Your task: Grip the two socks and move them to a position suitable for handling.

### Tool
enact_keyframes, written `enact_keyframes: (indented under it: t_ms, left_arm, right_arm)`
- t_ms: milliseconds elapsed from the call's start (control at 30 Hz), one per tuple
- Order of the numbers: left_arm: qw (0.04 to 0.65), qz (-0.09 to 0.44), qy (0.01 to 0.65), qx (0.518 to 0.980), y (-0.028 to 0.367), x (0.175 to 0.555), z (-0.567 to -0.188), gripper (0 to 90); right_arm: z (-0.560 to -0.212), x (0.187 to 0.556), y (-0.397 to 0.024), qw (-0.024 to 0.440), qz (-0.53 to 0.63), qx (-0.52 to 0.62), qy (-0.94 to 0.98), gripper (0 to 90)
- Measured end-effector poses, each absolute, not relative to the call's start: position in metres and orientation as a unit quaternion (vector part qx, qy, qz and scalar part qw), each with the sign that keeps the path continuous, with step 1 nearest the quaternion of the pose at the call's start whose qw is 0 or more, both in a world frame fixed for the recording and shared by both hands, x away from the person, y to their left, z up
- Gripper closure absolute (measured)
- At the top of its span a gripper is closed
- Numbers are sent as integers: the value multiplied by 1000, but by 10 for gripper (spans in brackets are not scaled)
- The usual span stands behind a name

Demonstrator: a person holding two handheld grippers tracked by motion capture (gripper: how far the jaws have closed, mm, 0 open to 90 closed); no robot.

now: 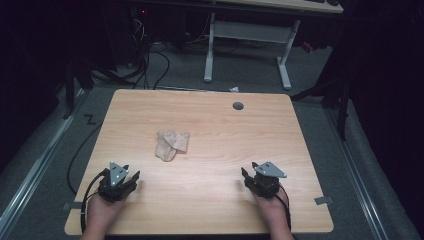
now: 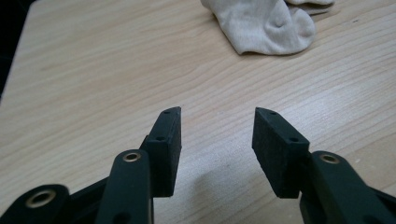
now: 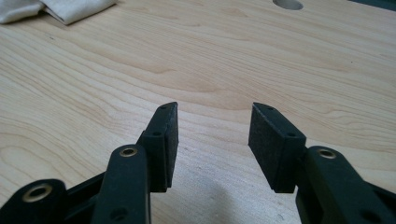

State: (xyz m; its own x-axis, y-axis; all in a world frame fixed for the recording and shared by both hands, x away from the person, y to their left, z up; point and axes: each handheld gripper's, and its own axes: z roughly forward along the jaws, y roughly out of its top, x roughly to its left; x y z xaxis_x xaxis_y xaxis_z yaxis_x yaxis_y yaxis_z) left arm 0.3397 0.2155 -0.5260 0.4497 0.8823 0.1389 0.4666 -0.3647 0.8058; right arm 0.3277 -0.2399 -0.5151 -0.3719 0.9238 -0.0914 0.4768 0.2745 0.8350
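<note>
Wooden table, beige socks lying centre

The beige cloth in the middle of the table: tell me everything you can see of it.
The crumpled beige cloth looks like soft knit fabric, perhaps socks, folded over itself in a loose heap with rounded ends. It lies flat on the light wooden table, left of centre. Nothing touches it but the tabletop; both grippers sit apart from it, nearer the person.

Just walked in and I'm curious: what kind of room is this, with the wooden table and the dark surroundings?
Probably a lab or workshop recording space: a bare wooden table on grey carpet, loose cables on the floor behind it, and a white-legged desk beyond.
</note>
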Motion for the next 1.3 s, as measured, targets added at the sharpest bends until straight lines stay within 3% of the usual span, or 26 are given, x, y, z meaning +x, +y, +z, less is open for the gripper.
enact_keyframes:
  t_ms: [667, 1300]
  left_arm:
    - [372, 256, 429, 782, 210, 342, -529, 487]
    - [396, 237, 416, 783, 194, 344, -520, 513]
  right_arm:
    - [-519, 326, -231, 302, 365, 457, 753, 526]
    - [-517, 323, -227, 296, 372, 447, 758, 538]
